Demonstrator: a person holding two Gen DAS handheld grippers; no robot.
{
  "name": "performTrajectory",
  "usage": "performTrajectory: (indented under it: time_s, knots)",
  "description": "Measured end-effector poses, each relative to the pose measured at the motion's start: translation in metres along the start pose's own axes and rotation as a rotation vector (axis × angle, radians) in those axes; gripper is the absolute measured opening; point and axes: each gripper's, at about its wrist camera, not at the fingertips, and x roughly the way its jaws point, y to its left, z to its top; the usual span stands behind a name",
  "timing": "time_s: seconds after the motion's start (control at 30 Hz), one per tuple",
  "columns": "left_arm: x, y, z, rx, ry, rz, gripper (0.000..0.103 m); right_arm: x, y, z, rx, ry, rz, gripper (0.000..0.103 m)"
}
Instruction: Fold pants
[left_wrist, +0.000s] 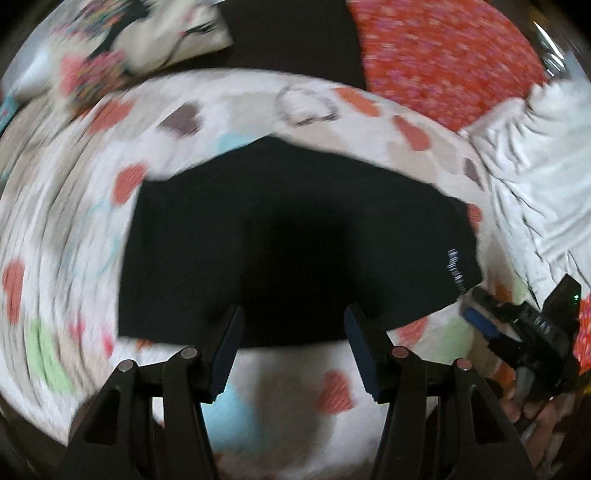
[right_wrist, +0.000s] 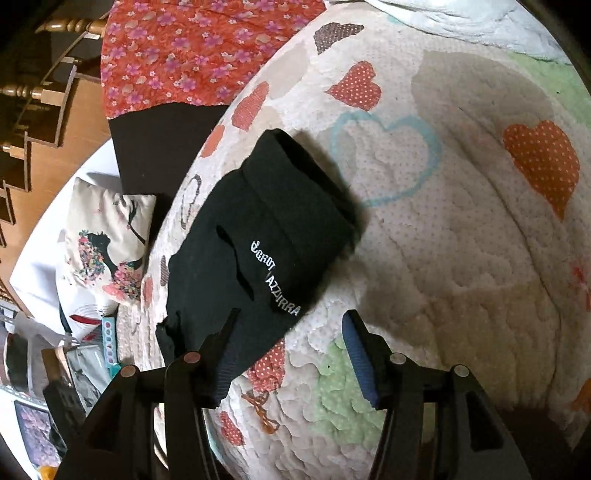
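The black pants (left_wrist: 295, 240) lie folded into a compact rectangle on the heart-patterned quilt (left_wrist: 92, 229), with white lettering near their right edge. My left gripper (left_wrist: 293, 321) is open and empty, just above the pants' near edge. My right gripper (left_wrist: 476, 314) shows at the right of the left wrist view, beside the pants' lettered corner. In the right wrist view the pants (right_wrist: 258, 251) lie ahead and left, and my right gripper (right_wrist: 290, 328) is open and empty, its left finger over the pants' near corner.
A red floral cloth (right_wrist: 192, 59) and a dark panel (right_wrist: 155, 147) lie beyond the quilt (right_wrist: 461, 240). A printed cushion (right_wrist: 107, 240) sits at the far side. White bunched fabric (left_wrist: 535, 166) lies to the right. Wooden furniture (right_wrist: 55, 110) stands beyond.
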Motion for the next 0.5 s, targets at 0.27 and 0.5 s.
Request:
performTrajectory:
  time_s: [0.27, 0.5]
  knots:
    - [0.041, -0.097, 0.078, 0.272, 0.011, -0.085, 0.056, 0.006, -0.003, 0.005, -0.017, -0.024, 0.016, 0.060]
    - [0.097, -0.162, 0.127, 0.431, 0.024, -0.133, 0.056, 0.033, -0.001, 0.013, -0.037, -0.035, 0.008, 0.060]
